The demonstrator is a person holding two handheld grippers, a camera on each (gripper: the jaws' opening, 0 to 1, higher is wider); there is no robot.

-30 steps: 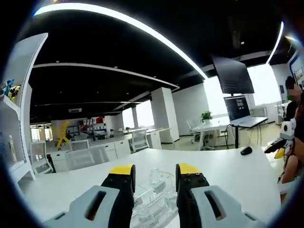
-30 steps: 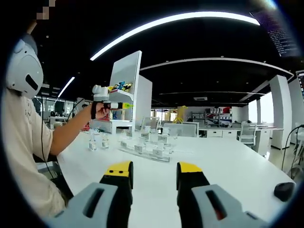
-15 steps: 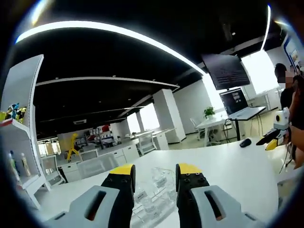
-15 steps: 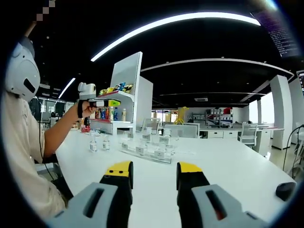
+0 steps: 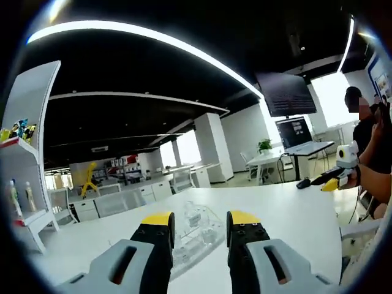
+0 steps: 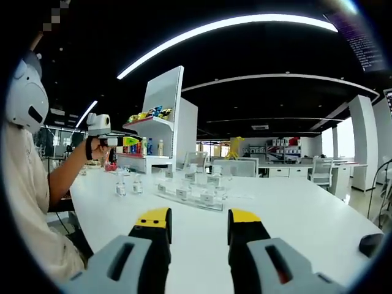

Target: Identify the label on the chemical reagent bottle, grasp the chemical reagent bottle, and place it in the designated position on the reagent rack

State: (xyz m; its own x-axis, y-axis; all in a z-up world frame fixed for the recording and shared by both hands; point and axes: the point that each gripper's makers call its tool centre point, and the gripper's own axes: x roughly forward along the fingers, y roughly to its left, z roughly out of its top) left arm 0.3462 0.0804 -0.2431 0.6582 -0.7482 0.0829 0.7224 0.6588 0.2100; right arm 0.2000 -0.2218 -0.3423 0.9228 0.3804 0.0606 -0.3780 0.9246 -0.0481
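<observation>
left gripper (image 5: 197, 228): jaws apart, nothing in em, aimed over the clear reagent rack (image 5: 195, 228)
right gripper (image 6: 199, 225): jaws apart too, empty, held above the table (image 6: 288, 214)
reagent bottles (image 6: 127, 184): two small clear ones standing on the table just left of the rack in right gripper view, labels too small to read
table: big, white, mostly bare, black mouse (image 5: 304, 182) at far edge
room: open office w/ black ceiling, curved light strip (image 6: 233, 26), white shelf unit (image 6: 158, 131) w/ colored bottles
</observation>
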